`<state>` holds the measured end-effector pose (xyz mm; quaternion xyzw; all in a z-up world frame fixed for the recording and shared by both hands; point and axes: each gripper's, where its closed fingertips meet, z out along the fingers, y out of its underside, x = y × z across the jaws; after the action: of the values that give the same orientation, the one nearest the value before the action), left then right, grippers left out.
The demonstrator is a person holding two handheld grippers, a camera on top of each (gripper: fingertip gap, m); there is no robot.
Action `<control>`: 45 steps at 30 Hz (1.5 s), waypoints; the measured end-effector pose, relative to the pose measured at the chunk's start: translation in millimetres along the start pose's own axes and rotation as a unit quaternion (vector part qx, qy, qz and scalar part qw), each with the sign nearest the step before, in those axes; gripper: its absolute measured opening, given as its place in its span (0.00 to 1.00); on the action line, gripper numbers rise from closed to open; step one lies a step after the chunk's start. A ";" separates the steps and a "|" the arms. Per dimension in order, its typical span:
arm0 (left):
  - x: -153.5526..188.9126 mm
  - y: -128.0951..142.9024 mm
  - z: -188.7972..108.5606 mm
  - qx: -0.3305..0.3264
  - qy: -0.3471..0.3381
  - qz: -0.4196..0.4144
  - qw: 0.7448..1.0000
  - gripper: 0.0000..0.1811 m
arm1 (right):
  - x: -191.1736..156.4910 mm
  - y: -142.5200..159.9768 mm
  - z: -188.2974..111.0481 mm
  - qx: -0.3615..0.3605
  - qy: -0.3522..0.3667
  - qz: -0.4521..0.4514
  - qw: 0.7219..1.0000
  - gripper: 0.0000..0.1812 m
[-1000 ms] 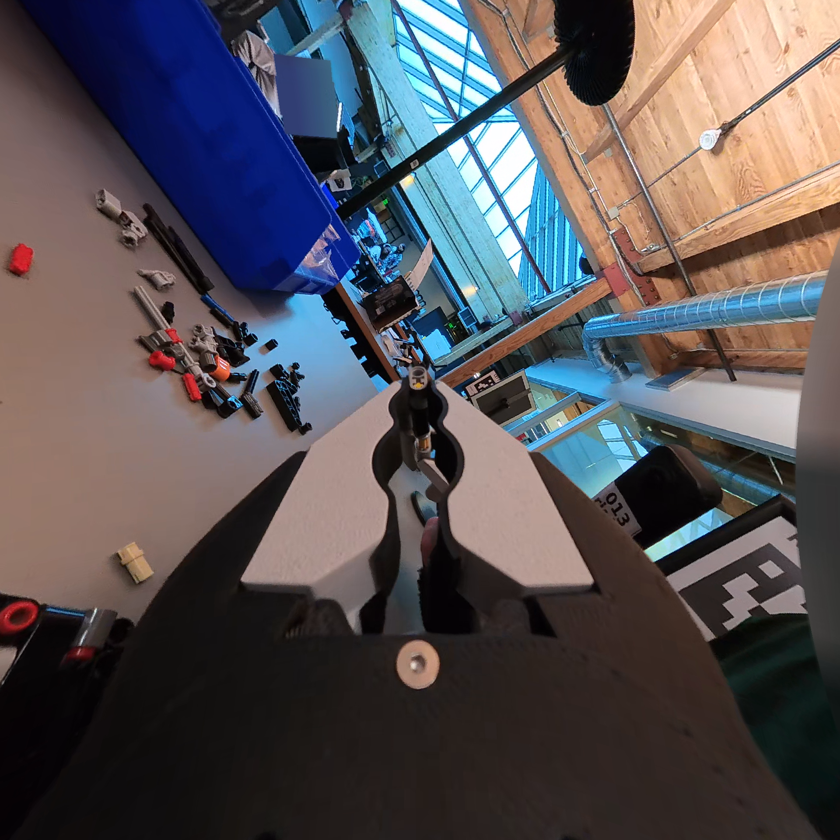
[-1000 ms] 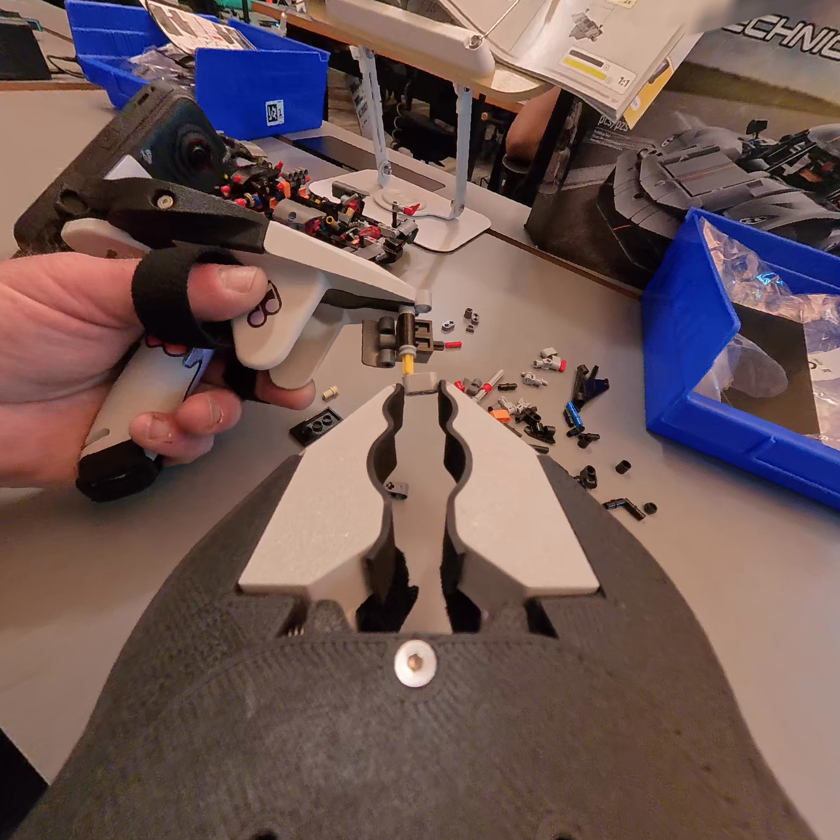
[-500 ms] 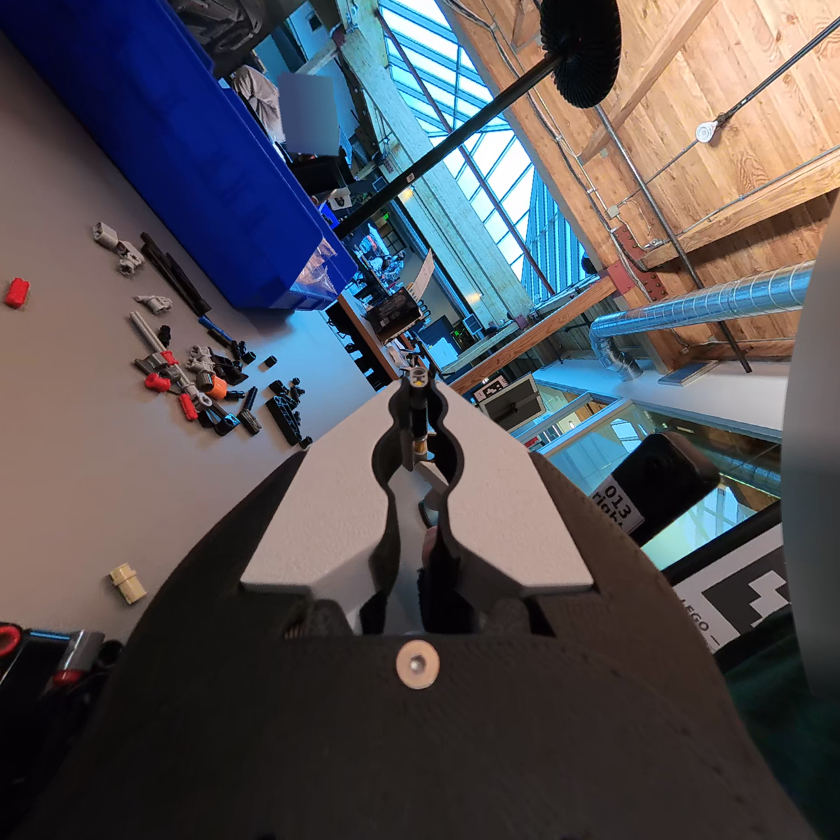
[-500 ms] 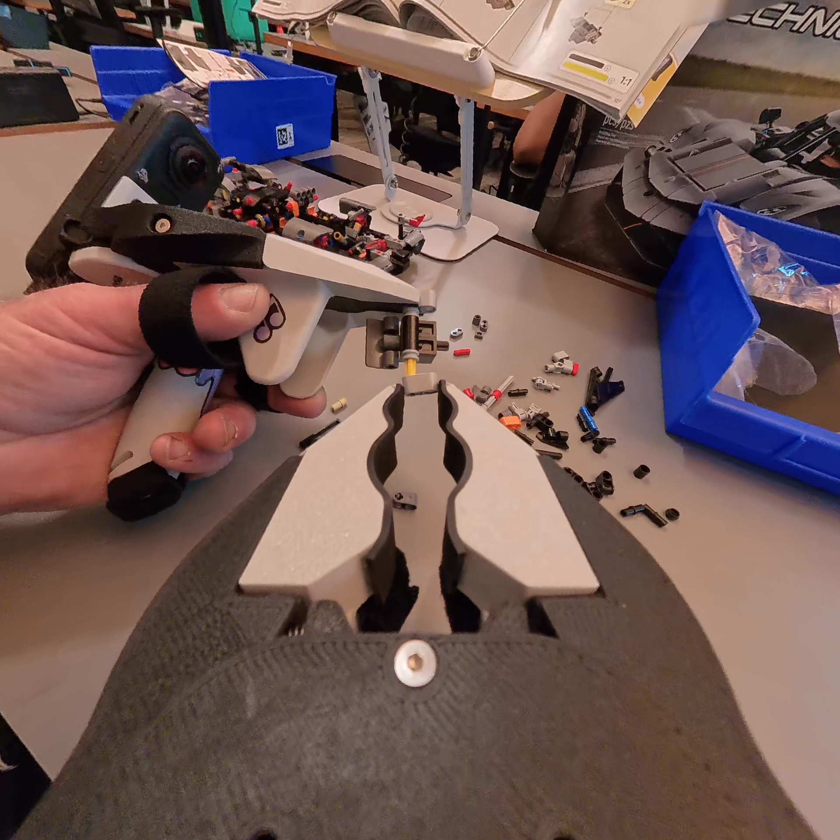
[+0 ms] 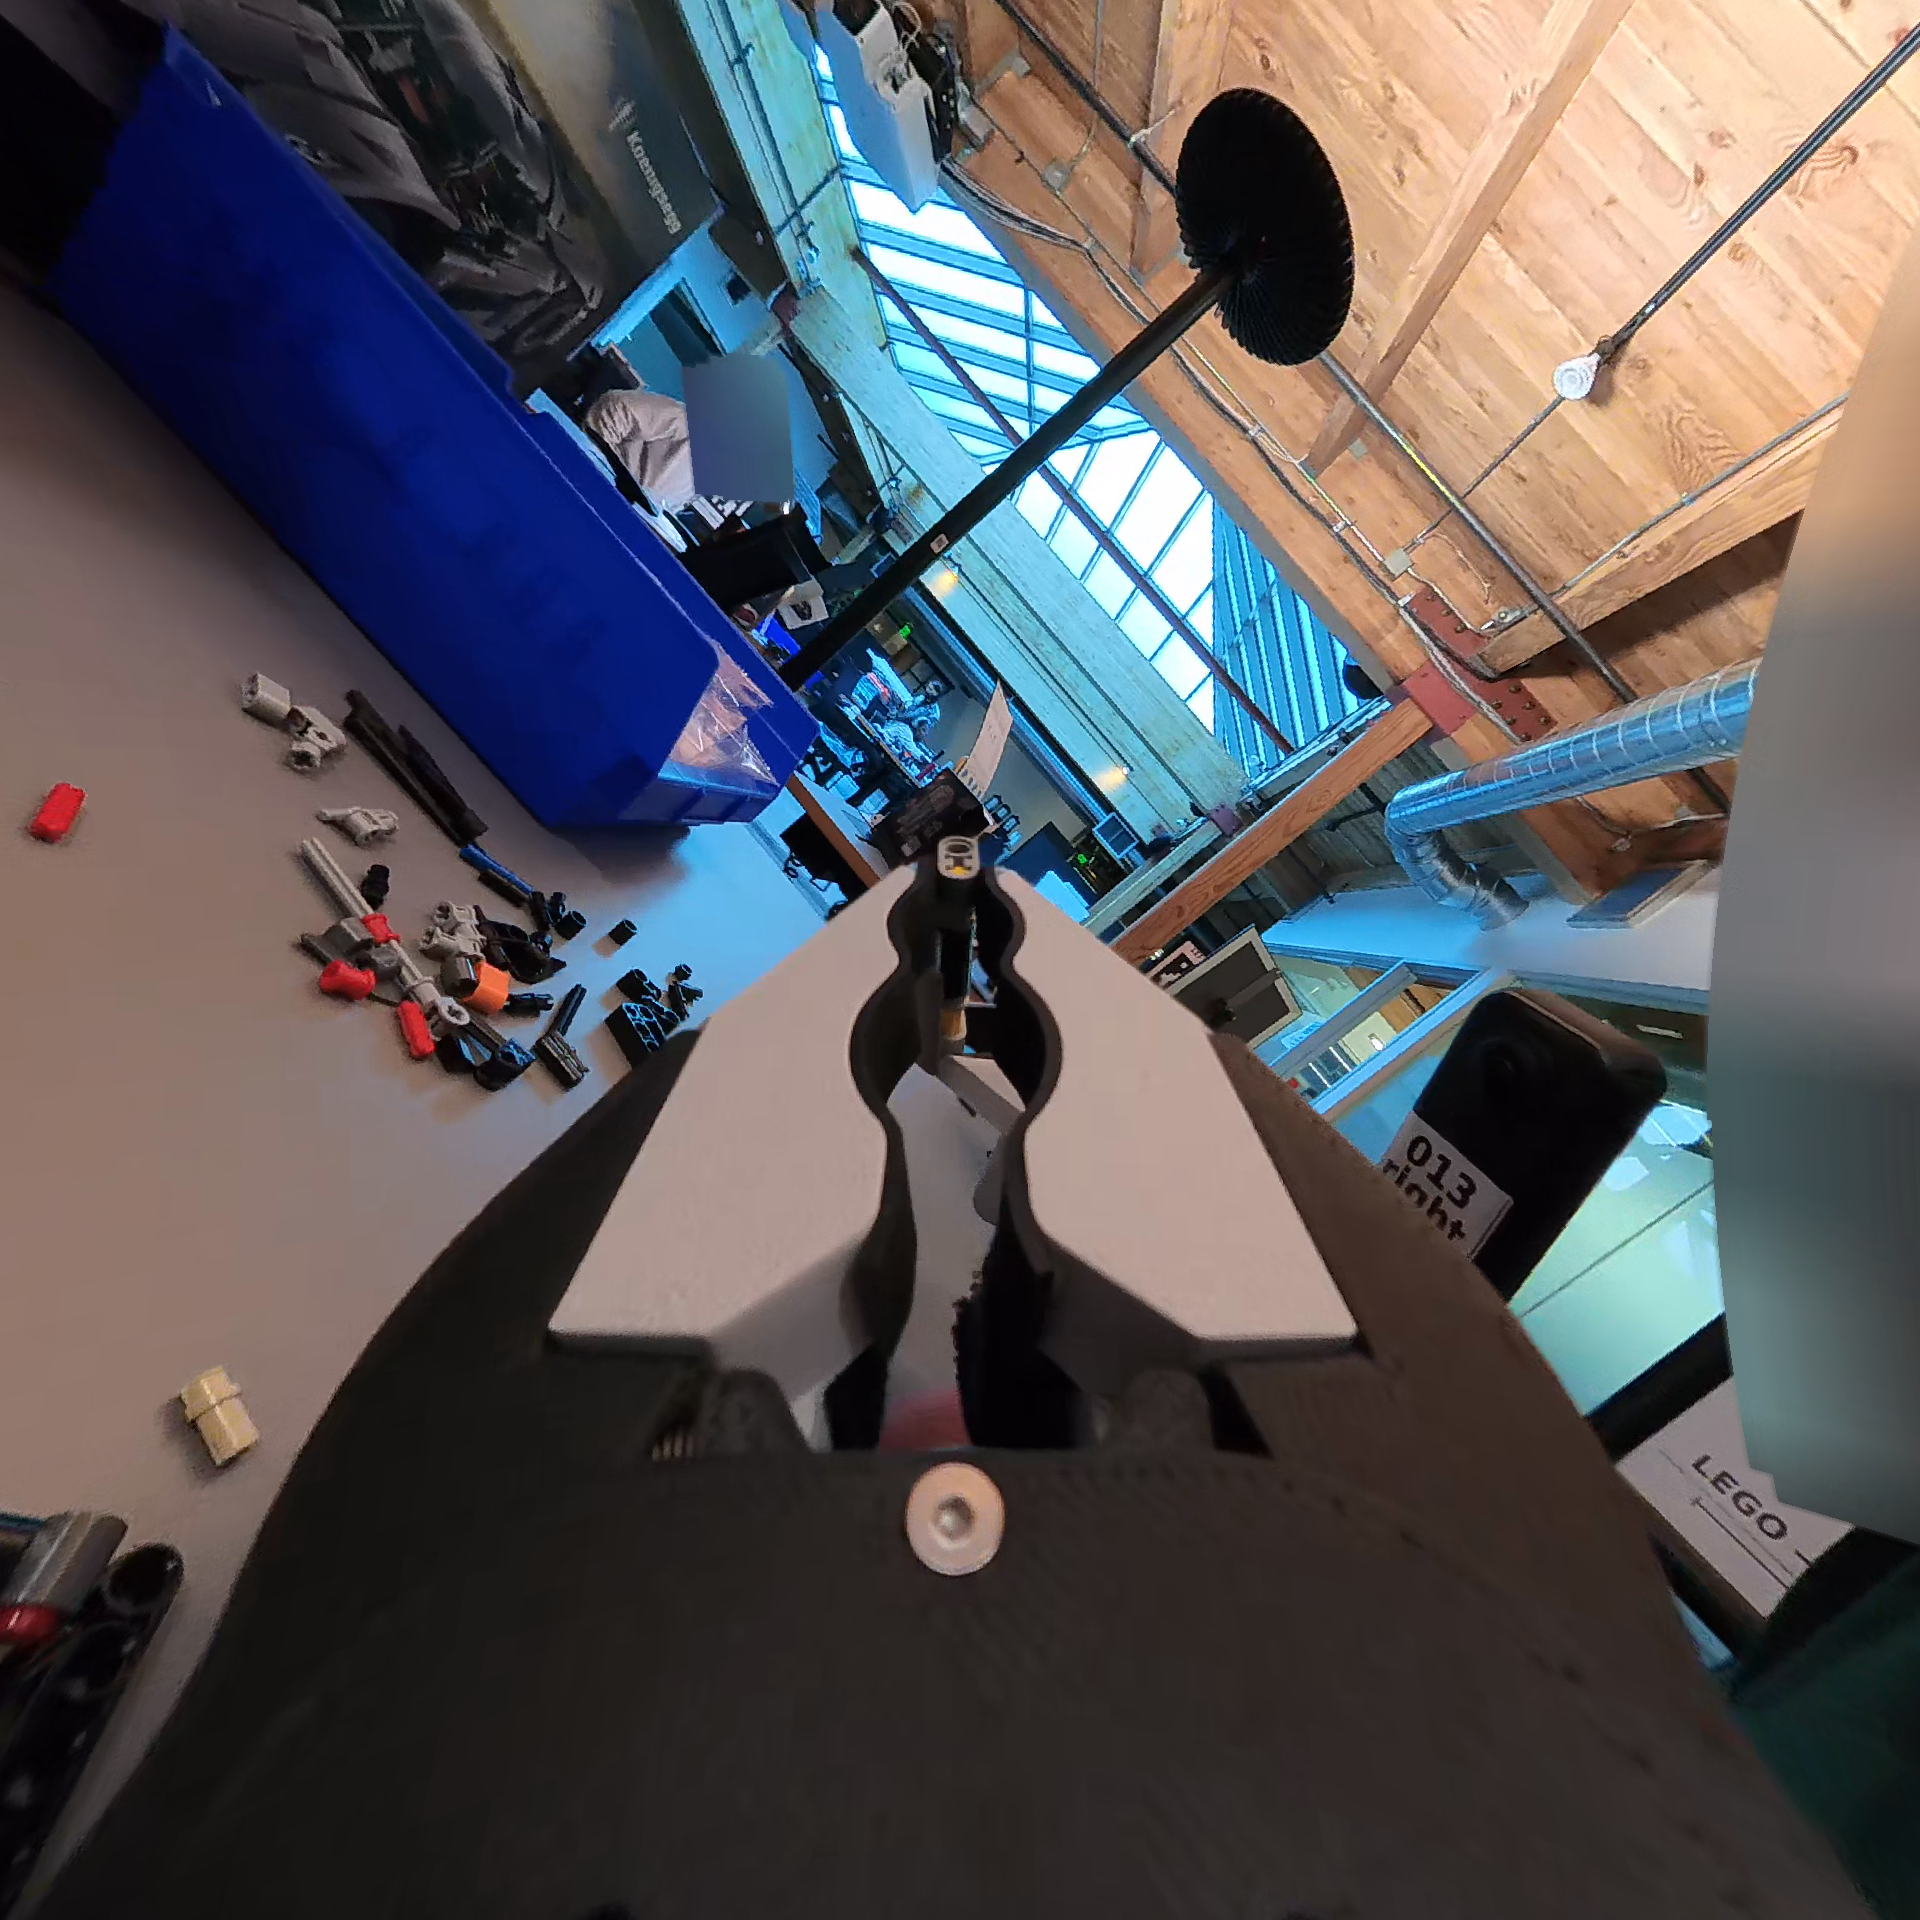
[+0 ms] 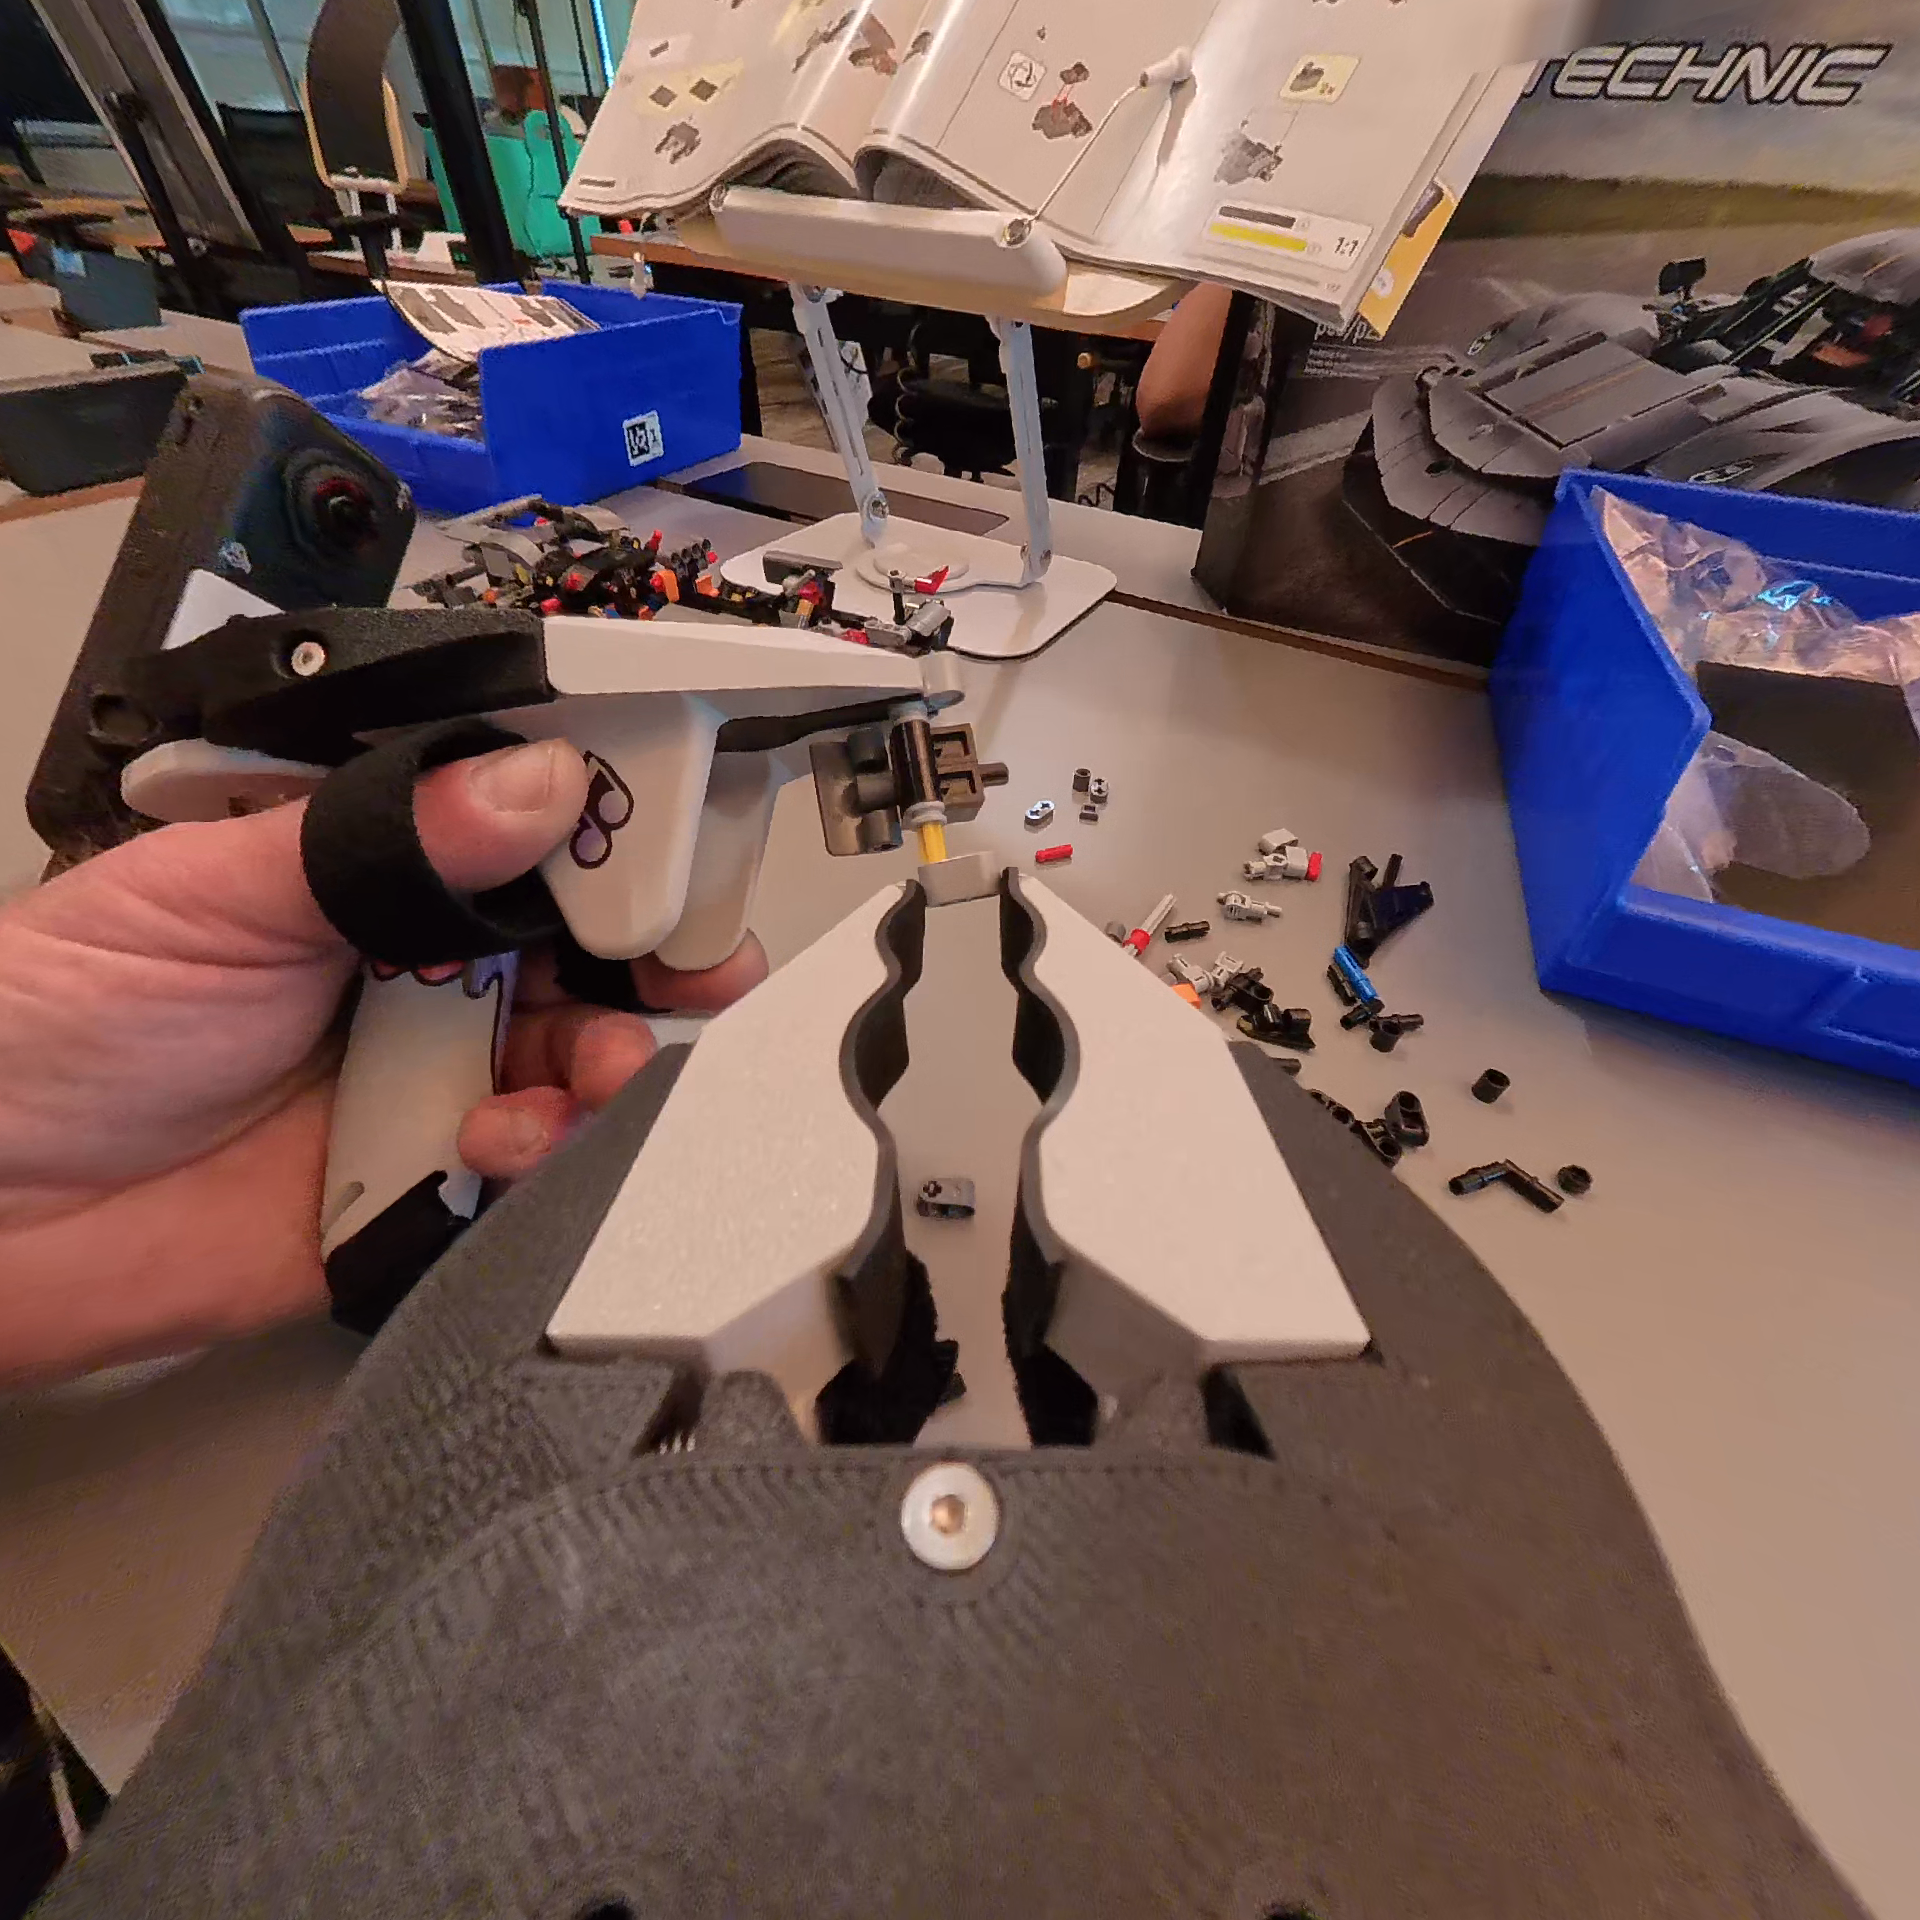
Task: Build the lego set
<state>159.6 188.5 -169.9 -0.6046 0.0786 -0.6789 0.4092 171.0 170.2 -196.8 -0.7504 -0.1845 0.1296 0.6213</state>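
Lego sub-assembly and a grey piece meeting on a yellow axle

A small dark grey and black sub-assembly (image 6: 902, 774) with a yellow axle (image 6: 934, 843) poking from its underside is clamped in the left claw (image 6: 914, 698) above the tabletop (image 6: 1195, 748). The right claw (image 6: 961, 885) pinches a small grey piece (image 6: 962, 879) at the axle's lower end. Loose black, grey and red parts (image 6: 1340, 997) lie scattered on the tabletop beyond, with the partly built model (image 6: 623, 577) farther back.

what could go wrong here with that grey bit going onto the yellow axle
The right gripper pinches the small grey piece only at its tips, so it might slip or tilt off the yellow axle. Pushing could also twist the sub-assembly in the left gripper. A dropped piece might land among the loose parts.
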 end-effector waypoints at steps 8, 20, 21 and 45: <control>1.9 0.6 0.6 -0.002 -0.009 0.043 0.999 0.03 | -0.6 1.1 1.7 -0.007 -0.003 0.020 1.000 0.07; -0.4 1.4 0.0 -0.011 -0.021 0.074 0.997 0.03 | -1.7 4.2 5.6 -0.012 -0.021 0.064 0.998 0.07; -0.6 1.2 0.0 -0.012 -0.021 0.069 0.997 0.03 | -1.9 4.1 5.8 -0.012 -0.021 0.064 0.998 0.07; -4.3 3.8 0.1 -0.037 -0.049 0.131 0.989 0.03 | -4.0 8.3 11.2 -0.030 -0.029 0.091 0.995 0.06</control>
<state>161.1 188.9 -175.4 -0.6364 0.1618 -0.5853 0.4757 163.6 177.0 -207.3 -0.7784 -0.1373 0.2020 0.5783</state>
